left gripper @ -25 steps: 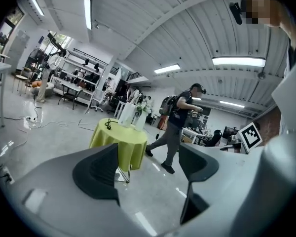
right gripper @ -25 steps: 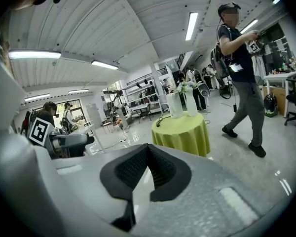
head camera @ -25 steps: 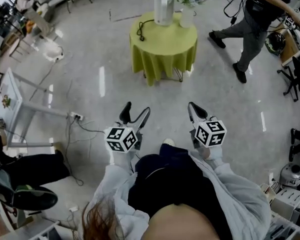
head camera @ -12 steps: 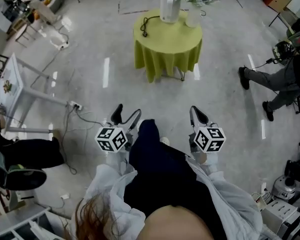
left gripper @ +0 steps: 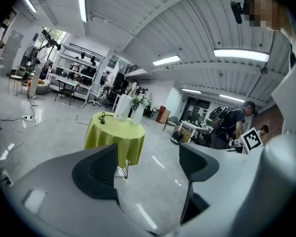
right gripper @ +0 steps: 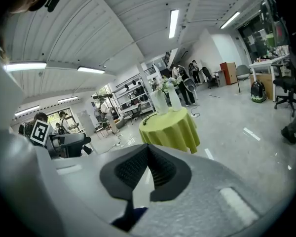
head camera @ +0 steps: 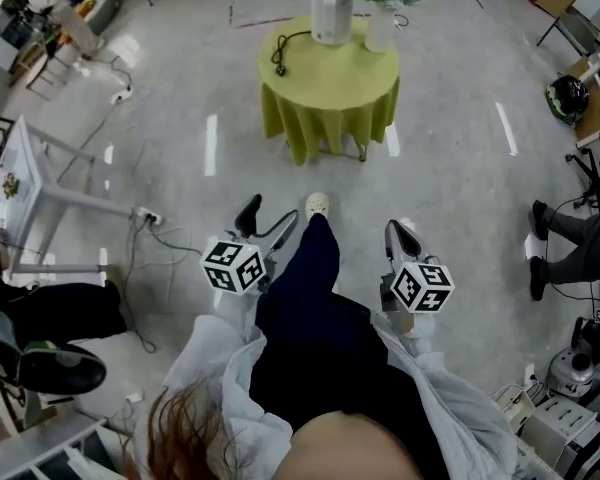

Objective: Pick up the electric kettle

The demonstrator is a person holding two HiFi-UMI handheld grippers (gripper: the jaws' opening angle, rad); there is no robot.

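The white electric kettle [head camera: 331,8] stands at the far edge of a round table with a yellow-green cloth [head camera: 328,88], several steps ahead of me. Its black cord [head camera: 280,53] lies coiled on the cloth. My left gripper [head camera: 268,220] is held low over the floor, open and empty. In the left gripper view the kettle [left gripper: 123,107] shows small beyond the gripper [left gripper: 148,157]. My right gripper [head camera: 397,233] is shut on nothing; the right gripper view shows its jaws [right gripper: 149,154] pressed together, with the kettle [right gripper: 159,102] far off.
A white vase with flowers [head camera: 380,23] stands right beside the kettle. My own leg and shoe [head camera: 317,204] reach forward between the grippers. A white table [head camera: 20,193] and floor cables [head camera: 150,233] lie left. Someone's legs [head camera: 570,238] and appliances [head camera: 580,363] are at the right.
I have stepped forward, my leg swinging out between the grippers. The bystander has walked from beside the table off to the right. Both grippers keep their states.
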